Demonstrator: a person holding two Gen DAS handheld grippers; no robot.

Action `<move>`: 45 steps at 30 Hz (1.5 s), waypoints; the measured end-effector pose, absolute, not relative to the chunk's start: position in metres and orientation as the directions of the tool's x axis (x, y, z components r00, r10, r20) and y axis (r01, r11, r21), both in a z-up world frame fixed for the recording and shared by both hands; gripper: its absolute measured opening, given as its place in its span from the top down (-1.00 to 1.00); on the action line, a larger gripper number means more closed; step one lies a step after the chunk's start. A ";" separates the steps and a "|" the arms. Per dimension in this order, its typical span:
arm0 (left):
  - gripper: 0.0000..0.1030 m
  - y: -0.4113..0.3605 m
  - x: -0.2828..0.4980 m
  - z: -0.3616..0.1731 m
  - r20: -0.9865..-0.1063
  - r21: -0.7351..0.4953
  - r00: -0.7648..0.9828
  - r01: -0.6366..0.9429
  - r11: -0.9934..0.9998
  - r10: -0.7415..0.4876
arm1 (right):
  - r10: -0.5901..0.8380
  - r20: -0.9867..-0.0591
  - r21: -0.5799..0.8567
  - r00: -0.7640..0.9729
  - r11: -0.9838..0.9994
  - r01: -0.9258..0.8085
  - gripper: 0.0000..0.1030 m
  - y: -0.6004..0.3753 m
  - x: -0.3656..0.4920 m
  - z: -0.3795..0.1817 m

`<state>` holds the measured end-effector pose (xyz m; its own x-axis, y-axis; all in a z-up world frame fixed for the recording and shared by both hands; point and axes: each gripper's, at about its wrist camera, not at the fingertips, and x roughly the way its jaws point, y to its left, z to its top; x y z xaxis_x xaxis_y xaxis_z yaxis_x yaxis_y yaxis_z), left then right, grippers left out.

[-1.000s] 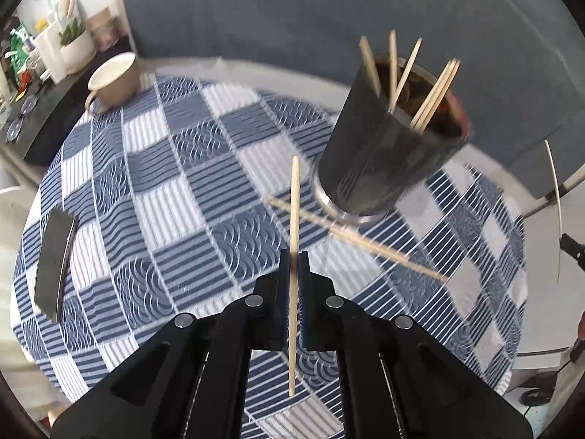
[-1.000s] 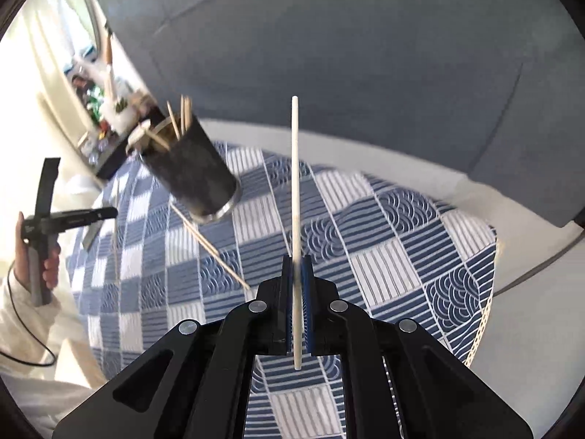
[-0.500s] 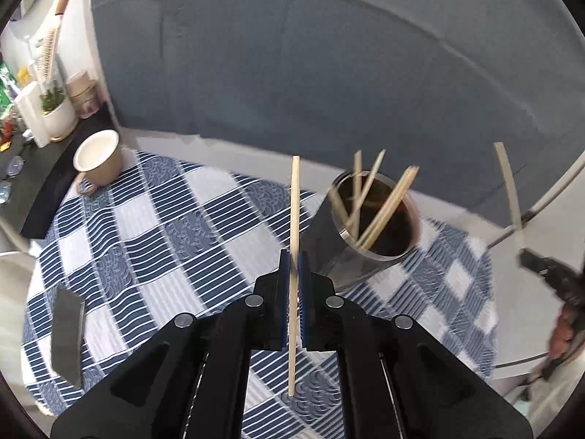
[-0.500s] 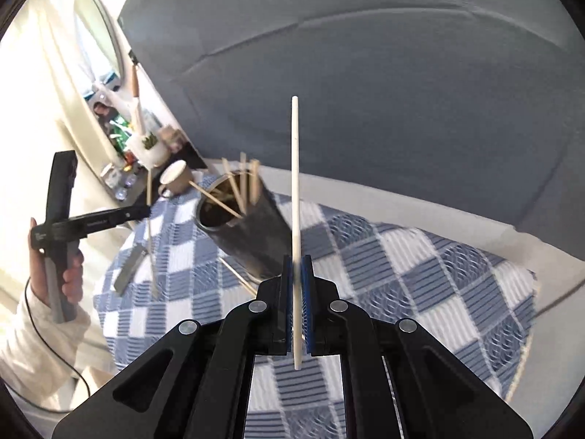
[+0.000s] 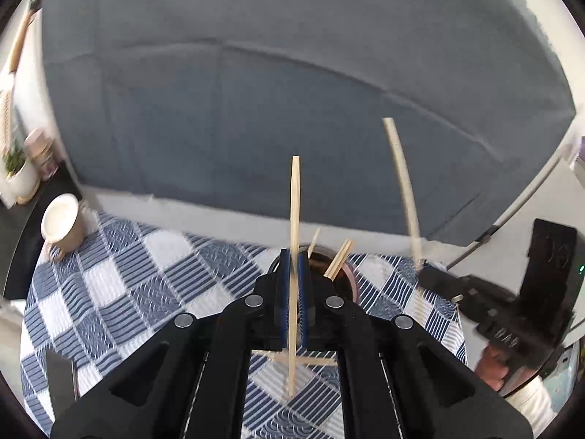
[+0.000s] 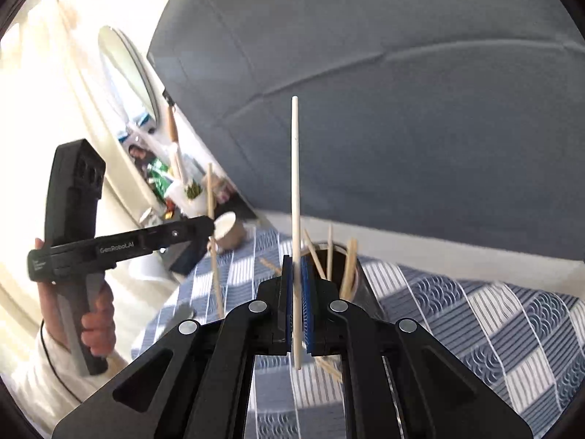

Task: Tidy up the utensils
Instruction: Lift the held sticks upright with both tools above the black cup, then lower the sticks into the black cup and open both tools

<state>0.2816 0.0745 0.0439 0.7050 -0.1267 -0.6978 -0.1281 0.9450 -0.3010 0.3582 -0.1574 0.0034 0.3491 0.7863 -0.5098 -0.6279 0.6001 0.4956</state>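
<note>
My left gripper [image 5: 292, 256] is shut on a wooden chopstick [image 5: 294, 219] that stands upright between its pads. Just beyond it is the dark utensil cup [image 5: 338, 281] with several chopsticks in it. My right gripper [image 6: 297, 261] is shut on a pale chopstick [image 6: 295, 183], also upright, with the cup [image 6: 362, 285] just behind and to the right. Each gripper shows in the other's view: the right one [image 5: 424, 267] at right, the left one [image 6: 210, 225] at left. Loose chopsticks [image 5: 292, 360] lie on the cloth below the left gripper.
The round table has a blue and white checked cloth [image 5: 120, 285]. A beige mug [image 5: 60, 221] stands at its far left edge. A dark flat object [image 5: 60, 373] lies at the near left. A grey sofa back [image 5: 292, 91] rises behind the table.
Both grippers have lifted and tilted up with their chopsticks and come closer to the cup. The cup now sits low, just behind the fingertips, in both views.
</note>
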 end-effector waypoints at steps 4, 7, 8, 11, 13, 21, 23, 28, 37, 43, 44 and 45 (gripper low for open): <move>0.90 0.075 0.298 0.054 -0.671 -0.301 0.726 -0.080 0.950 -0.151 | 0.795 -0.489 0.503 0.358 0.593 -0.629 0.91 -0.138 0.365 0.000; 0.90 0.079 0.309 0.056 -0.656 -0.309 0.736 -0.056 0.949 -0.170 | 0.795 -0.489 0.500 0.360 0.593 -0.631 0.91 -0.126 0.369 -0.005; 0.90 0.081 0.314 0.056 -0.654 -0.312 0.736 -0.051 0.949 -0.176 | 0.799 -0.487 0.504 0.354 0.587 -0.633 0.91 -0.123 0.371 -0.008; 0.90 0.084 0.324 0.050 -0.654 -0.316 0.733 -0.042 0.948 -0.186 | 0.793 -0.493 0.498 0.359 0.595 -0.630 0.91 -0.115 0.373 -0.015; 0.90 0.085 0.330 0.044 -0.656 -0.329 0.726 -0.031 0.944 -0.205 | 0.790 -0.496 0.494 0.361 0.598 -0.631 0.91 -0.110 0.374 -0.020; 0.90 0.089 0.344 0.018 -0.670 -0.345 0.708 -0.032 0.938 -0.222 | 0.792 -0.491 0.499 0.362 0.597 -0.628 0.91 -0.099 0.385 -0.044; 0.90 0.091 0.345 0.015 -0.667 -0.349 0.711 -0.035 0.937 -0.222 | 0.792 -0.497 0.507 0.355 0.596 -0.623 0.91 -0.094 0.388 -0.052; 0.90 0.091 0.352 0.014 -0.665 -0.355 0.713 -0.039 0.934 -0.222 | 0.785 -0.517 0.494 0.342 0.600 -0.629 0.91 -0.089 0.389 -0.063; 0.90 0.094 0.343 0.004 -0.596 -0.435 0.755 -0.016 0.900 -0.275 | 0.784 -0.509 0.496 0.356 0.605 -0.624 0.91 -0.095 0.385 -0.072; 0.90 0.084 0.333 -0.009 -0.625 -0.414 0.728 -0.003 0.910 -0.282 | 0.777 -0.527 0.488 0.344 0.608 -0.626 0.91 -0.103 0.373 -0.080; 0.88 0.084 0.330 -0.009 -0.623 -0.420 0.728 -0.002 0.908 -0.286 | 0.775 -0.529 0.483 0.345 0.609 -0.628 0.91 -0.105 0.370 -0.079; 0.70 0.085 0.328 -0.009 -0.622 -0.423 0.729 -0.006 0.906 -0.286 | 0.772 -0.533 0.476 0.347 0.612 -0.631 0.91 -0.107 0.368 -0.079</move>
